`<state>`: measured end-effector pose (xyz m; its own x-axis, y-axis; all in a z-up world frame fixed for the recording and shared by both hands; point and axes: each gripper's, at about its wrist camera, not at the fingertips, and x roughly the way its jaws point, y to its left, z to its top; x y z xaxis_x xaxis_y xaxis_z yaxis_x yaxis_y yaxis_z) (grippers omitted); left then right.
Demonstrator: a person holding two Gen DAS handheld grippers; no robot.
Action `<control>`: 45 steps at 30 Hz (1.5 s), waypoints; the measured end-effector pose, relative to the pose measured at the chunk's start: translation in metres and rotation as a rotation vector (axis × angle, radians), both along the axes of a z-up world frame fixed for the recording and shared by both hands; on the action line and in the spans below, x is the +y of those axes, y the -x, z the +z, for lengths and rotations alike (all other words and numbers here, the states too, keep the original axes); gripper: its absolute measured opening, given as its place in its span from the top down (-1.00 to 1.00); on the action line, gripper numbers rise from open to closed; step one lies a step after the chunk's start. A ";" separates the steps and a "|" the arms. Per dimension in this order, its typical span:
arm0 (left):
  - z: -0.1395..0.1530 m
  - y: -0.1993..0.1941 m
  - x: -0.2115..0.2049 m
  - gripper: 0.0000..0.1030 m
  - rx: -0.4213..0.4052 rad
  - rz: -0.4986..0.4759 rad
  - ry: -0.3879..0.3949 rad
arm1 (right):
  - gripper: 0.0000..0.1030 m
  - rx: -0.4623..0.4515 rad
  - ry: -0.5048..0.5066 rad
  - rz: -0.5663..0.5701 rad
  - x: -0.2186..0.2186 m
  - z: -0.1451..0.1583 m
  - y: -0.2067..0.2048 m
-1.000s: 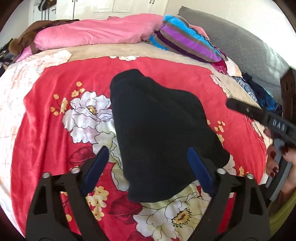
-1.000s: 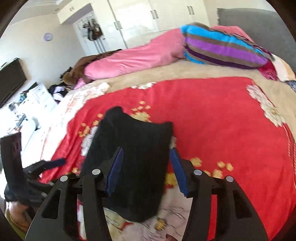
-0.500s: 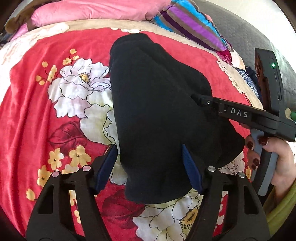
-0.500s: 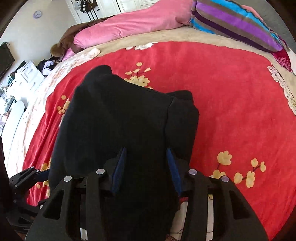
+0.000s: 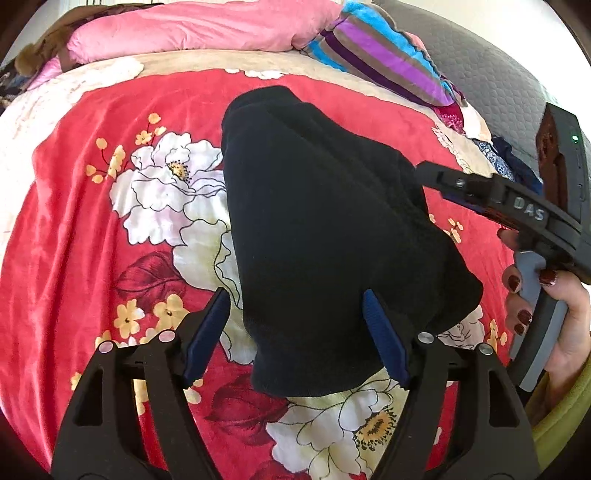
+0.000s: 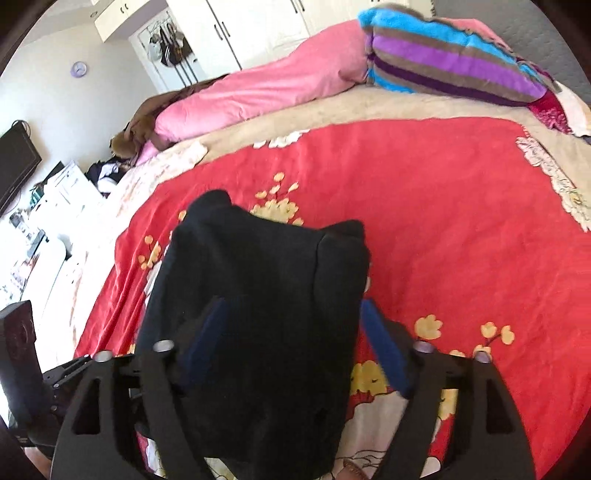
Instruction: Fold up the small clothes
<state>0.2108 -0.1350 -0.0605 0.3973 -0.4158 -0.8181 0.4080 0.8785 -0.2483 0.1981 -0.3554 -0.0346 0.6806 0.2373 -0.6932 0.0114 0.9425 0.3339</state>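
Note:
A folded black garment [image 5: 325, 236] lies on the red flowered blanket [image 5: 74, 229]; it also shows in the right wrist view [image 6: 258, 295]. My left gripper [image 5: 295, 339] is open, its blue pads either side of the garment's near end, holding nothing. My right gripper [image 6: 291, 343] is open above the garment's near part, and the cloth hides part of its left finger. In the left wrist view the right gripper [image 5: 439, 177] reaches in from the right, by the garment's right edge.
A pink quilt [image 5: 192, 33] and a striped pillow [image 5: 373, 55] lie at the far end of the bed. A grey headboard [image 5: 480, 74] stands at the right. Dark clothes [image 5: 513, 162] lie by the bed's right edge. A white wardrobe [image 6: 258, 29] stands behind.
Both grippers dipped close over the garment and have drawn back up a little. Both jaws have opened wider than half a second ago. The garment has stayed in place.

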 end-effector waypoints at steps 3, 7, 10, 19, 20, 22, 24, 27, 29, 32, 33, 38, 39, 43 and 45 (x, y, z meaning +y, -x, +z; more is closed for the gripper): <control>0.005 0.001 0.001 -0.39 -0.012 0.001 -0.001 | -0.84 -0.021 0.006 -0.011 -0.002 0.004 0.003; 0.013 0.002 0.004 -0.58 -0.031 0.015 -0.005 | -0.90 -0.051 0.018 -0.033 -0.005 0.014 0.012; 0.021 0.004 0.007 -0.76 -0.052 0.032 -0.010 | -0.91 -0.091 0.021 -0.052 -0.009 0.026 0.024; 0.049 0.017 0.019 -0.82 -0.148 0.120 -0.080 | -0.91 -0.197 0.013 -0.112 -0.022 0.055 0.061; 0.052 0.019 0.021 -0.82 -0.155 0.126 -0.078 | -0.91 -0.205 0.020 -0.116 -0.023 0.056 0.068; 0.059 0.028 0.025 -0.82 -0.182 0.138 -0.073 | -0.91 -0.209 0.026 -0.123 -0.024 0.057 0.078; 0.064 0.037 0.028 -0.82 -0.204 0.152 -0.082 | -0.91 -0.211 0.017 -0.129 -0.024 0.057 0.088; 0.071 0.050 0.031 -0.82 -0.235 0.168 -0.083 | -0.91 -0.212 0.027 -0.126 -0.019 0.058 0.099; 0.072 0.057 0.033 -0.82 -0.239 0.172 -0.081 | -0.91 -0.211 0.041 -0.106 -0.013 0.059 0.108; 0.072 0.068 0.036 -0.82 -0.230 0.172 -0.085 | -0.91 -0.204 0.052 -0.093 -0.003 0.059 0.121; 0.072 0.071 0.037 -0.82 -0.231 0.173 -0.087 | -0.91 -0.195 0.050 -0.088 0.000 0.057 0.127; 0.065 0.086 0.039 -0.82 -0.201 0.166 -0.096 | -0.91 -0.111 0.109 -0.066 0.022 0.044 0.150; 0.063 0.089 0.039 -0.82 -0.192 0.162 -0.096 | -0.91 -0.089 0.131 -0.062 0.026 0.040 0.156; 0.054 0.100 0.036 -0.82 -0.157 0.144 -0.106 | -0.91 -0.021 0.175 -0.074 0.032 0.026 0.170; 0.050 0.103 0.036 -0.82 -0.139 0.139 -0.109 | -0.91 -0.024 0.196 -0.079 0.033 0.022 0.176</control>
<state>0.1074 -0.0994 -0.0109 0.5567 -0.2614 -0.7885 0.3045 0.9474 -0.0990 0.0220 -0.3221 -0.0128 0.7085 0.0446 -0.7043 0.0826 0.9859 0.1455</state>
